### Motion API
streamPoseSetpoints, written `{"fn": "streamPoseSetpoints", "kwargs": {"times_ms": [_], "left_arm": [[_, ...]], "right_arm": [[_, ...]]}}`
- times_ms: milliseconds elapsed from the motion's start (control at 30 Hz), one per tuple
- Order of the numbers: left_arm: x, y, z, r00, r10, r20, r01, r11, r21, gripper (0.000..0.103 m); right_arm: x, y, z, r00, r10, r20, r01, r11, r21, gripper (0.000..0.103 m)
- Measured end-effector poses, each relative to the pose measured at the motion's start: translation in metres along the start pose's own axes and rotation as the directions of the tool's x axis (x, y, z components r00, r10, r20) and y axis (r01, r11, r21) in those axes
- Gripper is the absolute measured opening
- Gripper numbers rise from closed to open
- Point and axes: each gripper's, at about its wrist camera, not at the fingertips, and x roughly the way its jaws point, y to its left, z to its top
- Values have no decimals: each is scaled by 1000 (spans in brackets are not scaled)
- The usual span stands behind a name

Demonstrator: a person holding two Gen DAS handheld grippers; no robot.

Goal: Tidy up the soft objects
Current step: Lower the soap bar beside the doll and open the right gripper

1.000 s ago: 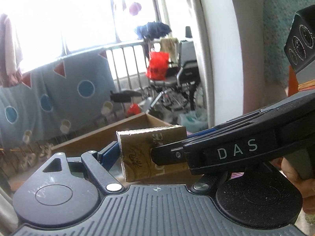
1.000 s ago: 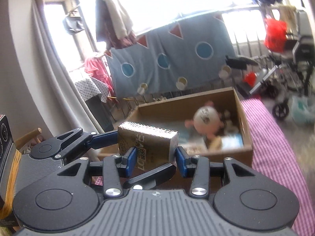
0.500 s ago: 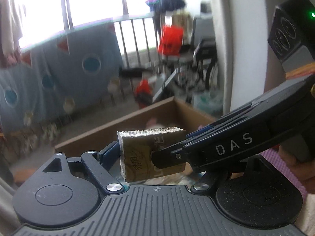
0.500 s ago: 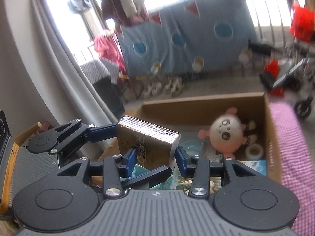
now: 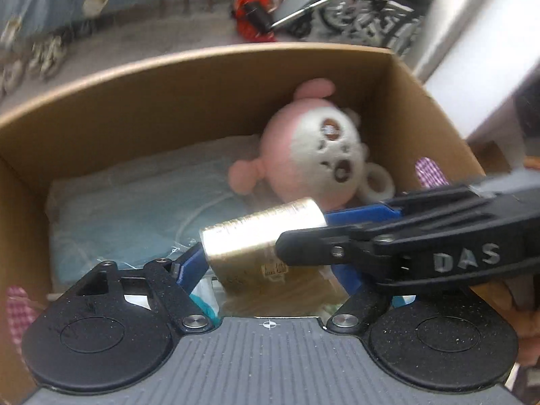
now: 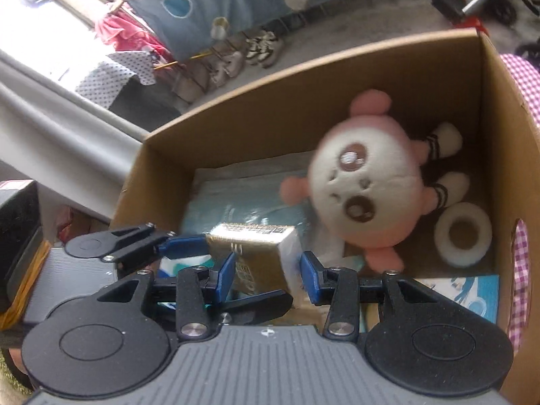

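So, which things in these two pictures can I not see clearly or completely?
- Print on the gold pack: unreadable, motion blur, both views.
- White roll: left wrist view, half hidden behind the plush toy.
- Pack's right side: left wrist view, covered by the right gripper.
- Near wall of the box: both views, hidden by the grey housing.

Cardboard box (image 6: 499,141) on pink checked cloth (image 6: 521,77).

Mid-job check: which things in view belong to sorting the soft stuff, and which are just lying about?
Part of the job:
- gold packet, between both hand-held grippers
- cardboard box
- pink plush doll in the box
- blue bagged cloth in the box

Lying about:
- white tape roll in the box
- shoes on the floor
- wheelchair
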Motion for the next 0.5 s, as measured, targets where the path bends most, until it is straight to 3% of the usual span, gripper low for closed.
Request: {"fn": "streamPoseSetpoints", "kwargs": {"times_ms": [167,400,500], "left_arm": [[4,4,-4,1000,16,15,-16,1000,-7,78],[-21,6,-11,999,34,42,-34,999,1,97],[-42,10,-13,996,27,81,-26,1000,-7,97]], "right_arm": [[10,-11,4,1000,4,5,-4,1000,22,46],[8,-13,7,1000,3,20,-4,999,37,49],[-4,-15,7,999,5,39,-7,998,64,50]]}}
